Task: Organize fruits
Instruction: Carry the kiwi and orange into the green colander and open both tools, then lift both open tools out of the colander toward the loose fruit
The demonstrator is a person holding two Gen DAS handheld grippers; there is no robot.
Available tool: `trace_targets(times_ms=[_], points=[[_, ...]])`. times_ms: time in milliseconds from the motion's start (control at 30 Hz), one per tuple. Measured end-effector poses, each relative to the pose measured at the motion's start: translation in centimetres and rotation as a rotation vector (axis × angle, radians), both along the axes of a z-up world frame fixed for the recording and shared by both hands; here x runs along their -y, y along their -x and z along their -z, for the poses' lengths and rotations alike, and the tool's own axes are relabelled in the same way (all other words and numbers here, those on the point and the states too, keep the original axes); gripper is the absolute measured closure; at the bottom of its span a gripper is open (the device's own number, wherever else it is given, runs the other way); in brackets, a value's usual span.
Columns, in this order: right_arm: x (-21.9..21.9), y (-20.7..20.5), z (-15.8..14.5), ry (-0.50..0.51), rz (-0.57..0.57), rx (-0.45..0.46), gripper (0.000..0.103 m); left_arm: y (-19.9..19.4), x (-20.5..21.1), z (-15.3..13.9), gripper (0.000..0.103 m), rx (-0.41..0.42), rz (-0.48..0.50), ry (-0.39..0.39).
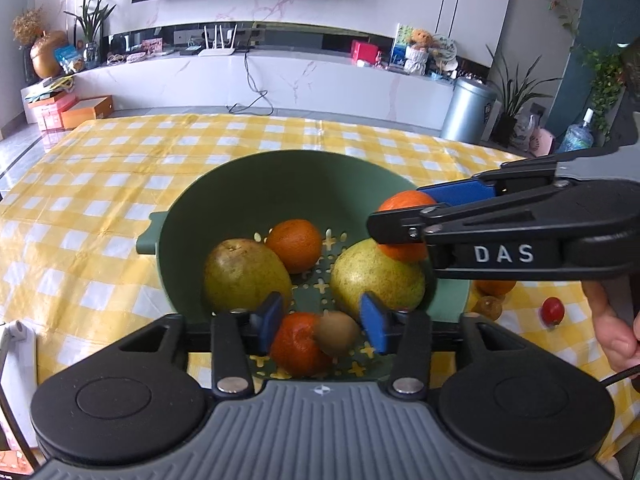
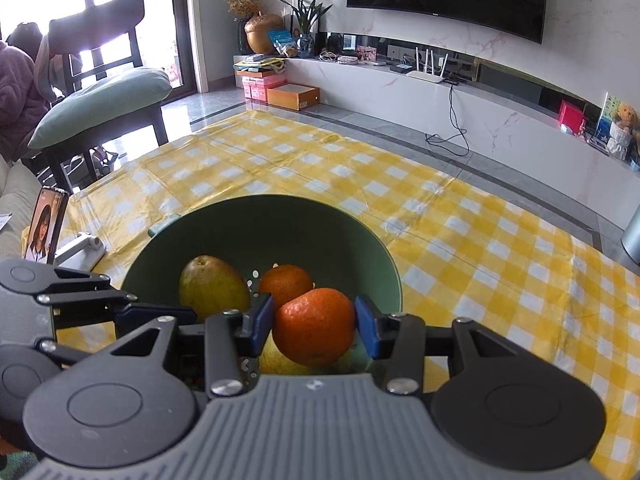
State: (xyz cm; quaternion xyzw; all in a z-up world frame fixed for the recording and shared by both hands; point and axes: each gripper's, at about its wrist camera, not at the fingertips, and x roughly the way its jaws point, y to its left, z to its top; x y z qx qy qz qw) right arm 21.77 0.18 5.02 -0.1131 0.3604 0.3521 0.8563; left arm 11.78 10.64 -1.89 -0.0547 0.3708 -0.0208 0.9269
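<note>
while the right gripper (image 2: 314, 322) clamps an orange (image 2: 314, 326) over the green bowl (image 1: 280, 184), the left gripper (image 1: 322, 320) hangs half open above a kiwi (image 1: 336, 332); pears crowd beneath.

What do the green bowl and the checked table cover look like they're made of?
Green bowl: probably matte moulded plastic, given its uniform colour, dull sheen and cross-shaped drain holes cut in the base. Table cover: likely thin glossy plastic or oilcloth; it shows fold creases, wrinkles and window glare.
</note>
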Motion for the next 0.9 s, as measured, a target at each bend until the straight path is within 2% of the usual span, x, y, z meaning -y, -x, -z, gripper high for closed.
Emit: trace_targets(times_ms=[200, 400, 467, 533, 900], points=[[-0.1, -0.2, -0.1, -0.009, 0.007, -0.021, 0.059, 0.0, 0.1, 0.0, 0.043, 0.009, -0.001, -0.008], [0.4, -0.4, -0.3, -0.024, 0.041, -0.037, 0.053, 0.2, 0.1, 0.0, 0.041, 0.02, 0.003, -0.002], [0.9, -0.5, -0.5, -0.037, 0.055, -0.04, 0.044, 0.4, 0.1, 0.0, 0.037, 0.026, 0.003, -0.002], [1.3, -0.4, -0.8, -0.051, 0.07, -0.045, 0.042, 0.5, 0.3, -0.1, 0.035, 0.03, 0.008, -0.002], [4.0, 1.8, -2.1, -0.095, 0.099, -0.041, 0.038, 1.5, 1.0, -0.9, 0.034, 0.02, -0.001, -0.012]])
